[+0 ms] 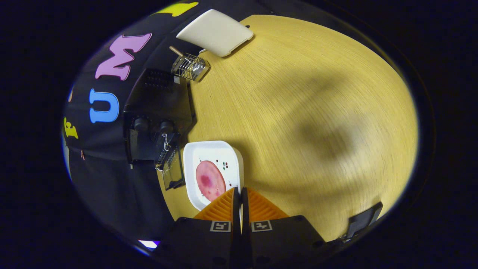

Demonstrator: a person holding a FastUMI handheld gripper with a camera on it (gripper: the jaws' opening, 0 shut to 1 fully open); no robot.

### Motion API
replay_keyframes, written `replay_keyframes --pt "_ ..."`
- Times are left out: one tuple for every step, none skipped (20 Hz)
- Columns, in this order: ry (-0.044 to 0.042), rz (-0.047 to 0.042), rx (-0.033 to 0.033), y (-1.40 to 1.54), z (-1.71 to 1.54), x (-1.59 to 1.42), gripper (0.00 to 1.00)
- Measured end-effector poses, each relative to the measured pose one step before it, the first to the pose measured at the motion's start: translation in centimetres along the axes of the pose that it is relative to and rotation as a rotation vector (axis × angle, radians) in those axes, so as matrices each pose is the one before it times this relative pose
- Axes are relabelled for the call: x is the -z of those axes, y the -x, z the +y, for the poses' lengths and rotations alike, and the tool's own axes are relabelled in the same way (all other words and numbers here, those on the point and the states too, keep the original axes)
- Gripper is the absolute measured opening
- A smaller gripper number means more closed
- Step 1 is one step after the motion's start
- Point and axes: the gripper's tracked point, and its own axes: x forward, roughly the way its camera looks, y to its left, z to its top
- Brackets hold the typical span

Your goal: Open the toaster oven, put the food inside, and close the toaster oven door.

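Nearest the camera, the tool (240, 192) has its two orange ribbed fingers (224, 207) pressed together, with only a thin dark slit between them and nothing held. The fingertips sit over the near edge of a white plate (233, 157), a square dish with rounded corners and a small cherry print on its floor.

On that plate lies the food (210, 180), a round pink slice with a darker reddish patch near its middle. It is just ahead of the fingertips and slightly to their left, its near edge close to the left finger; whether the finger touches it cannot be told. The plate rests on the yellow wood-grain surface (306, 93), which carries broad soft shadows to the right of the tool.

Just beside the plate, on its left, stands the black toaster oven (158, 108), set at the edge of the surface against the black cloth wall. Two round knobs (141, 123) show on its front. Its glass door (172, 168) is swung out toward the plate, so the oven is open.

Beyond the oven, a small wire rack (190, 67) with a wooden handle rests on the surface. Farthest off lies a flat white board (216, 31) at the far edge.
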Motion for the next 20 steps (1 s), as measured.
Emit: replay_keyframes --pt "-0.02277 -0.00953 -0.01490 0.029 0.681 0.492 0.05" --pt "-0.02120 -0.00753 -0.01587 0.204 1.381 0.836 0.05" --pt "-0.02036 -0.00591 -0.01230 0.203 1.156 0.995 0.05" --pt "-0.02128 -0.00916 -0.00777 0.226 0.805 0.755 0.05" --pt "-0.01797 -0.01043 -0.00775 -0.064 0.864 0.622 0.05" --pt "-0.01148 -0.00916 -0.00356 -0.205 0.846 0.768 0.05" --pt "-0.00754 -0.00872 -0.00249 -0.051 0.958 0.758 0.05" --pt "-0.00311 -0.01407 -0.00789 -0.088 1.144 0.782 0.05" --pt "-0.00581 -0.01427 -0.00924 -0.244 1.185 0.789 0.05" --pt "-0.01549 -0.01118 -0.01480 -0.236 1.443 0.876 0.05" --pt "-0.02758 -0.00635 -0.01416 -0.509 1.307 0.791 0.05" --pt "-0.03310 -0.00899 -0.01101 -0.771 1.209 0.757 0.05" --pt "-0.03047 -0.00023 -0.01416 -1.022 1.232 0.935 0.05" --pt "-0.01536 0.00020 -0.00300 -0.840 0.674 0.735 0.05" --pt "-0.01120 -0.00945 0.00492 -0.919 0.534 0.581 0.05" --pt "-0.01135 -0.01998 0.00958 -1.125 0.409 0.508 0.05" --pt "-0.01888 -0.02721 0.00803 -1.071 0.457 0.025 0.05" --pt "-0.03367 -0.03185 0.00337 -1.136 0.782 0.008 0.05" --pt "-0.03412 -0.02802 0.00528 -1.119 0.556 0.129 0.05" --pt "-0.02806 -0.02634 0.00407 -1.003 0.619 -0.022 0.05"
